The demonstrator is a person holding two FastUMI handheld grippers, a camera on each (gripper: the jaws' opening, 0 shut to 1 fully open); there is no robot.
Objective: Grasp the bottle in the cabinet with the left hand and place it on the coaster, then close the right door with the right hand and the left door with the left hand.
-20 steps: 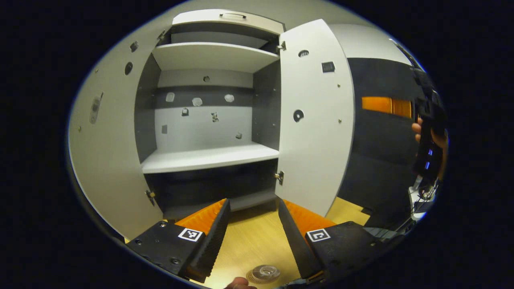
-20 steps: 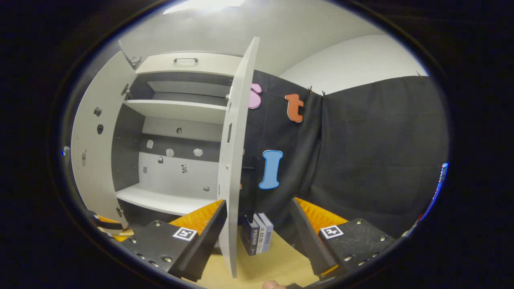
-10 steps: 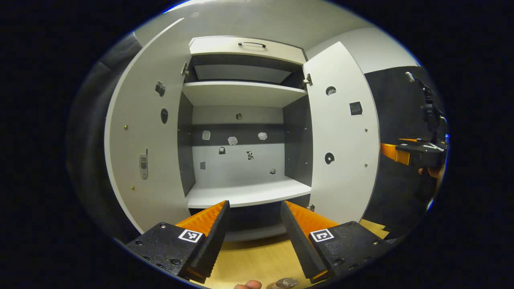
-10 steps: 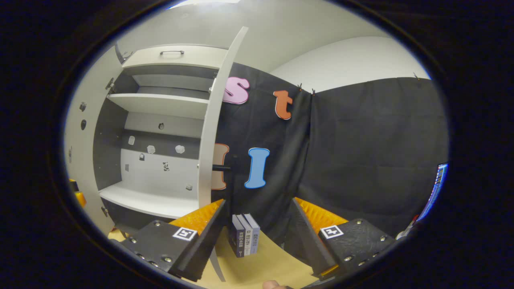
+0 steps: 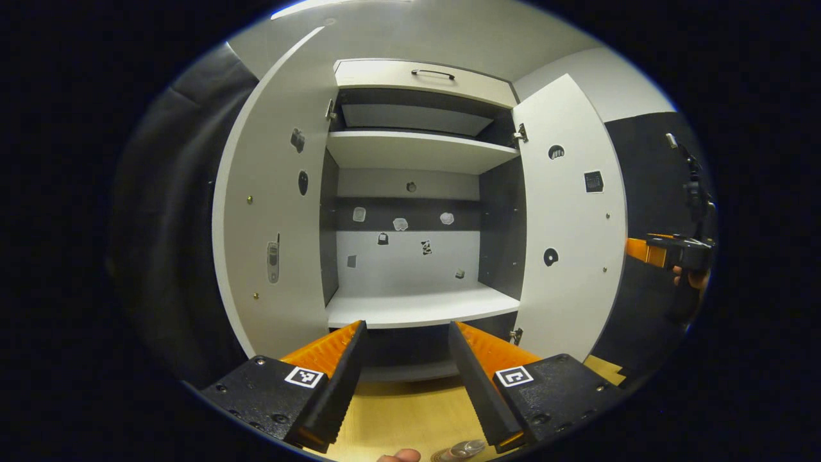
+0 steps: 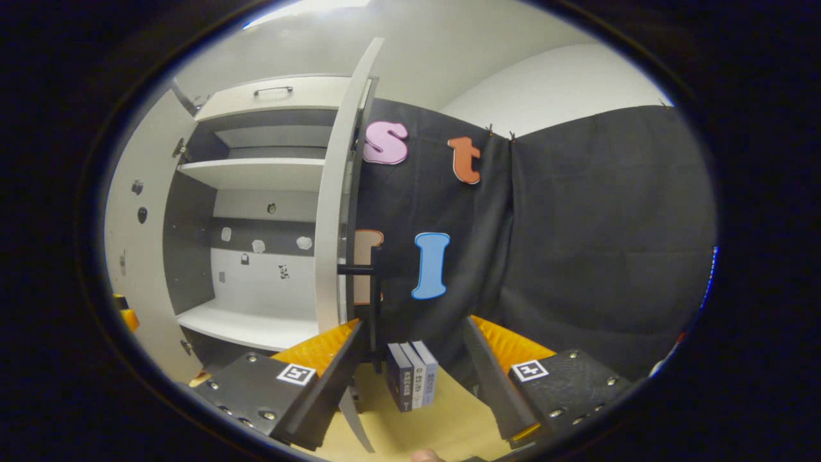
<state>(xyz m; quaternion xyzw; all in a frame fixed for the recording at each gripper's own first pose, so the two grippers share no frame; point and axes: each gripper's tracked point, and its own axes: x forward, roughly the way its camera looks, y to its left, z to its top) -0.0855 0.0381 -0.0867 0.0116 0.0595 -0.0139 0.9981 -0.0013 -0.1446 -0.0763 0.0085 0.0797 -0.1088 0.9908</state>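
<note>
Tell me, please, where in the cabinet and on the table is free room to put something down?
The lower shelf between both open doors and the upper shelf look bare. The table is free in front of the books, which crowd the right door.

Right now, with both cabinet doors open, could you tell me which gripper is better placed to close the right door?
The right gripper: it is open, and the right door's edge stands just ahead, by its left finger.

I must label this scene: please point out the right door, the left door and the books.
right door (image 5: 571, 256): left gripper view, inner face.
left door (image 5: 276, 192): left gripper view, inner face.
books (image 6: 412, 383): right gripper view, middle spine.
</note>
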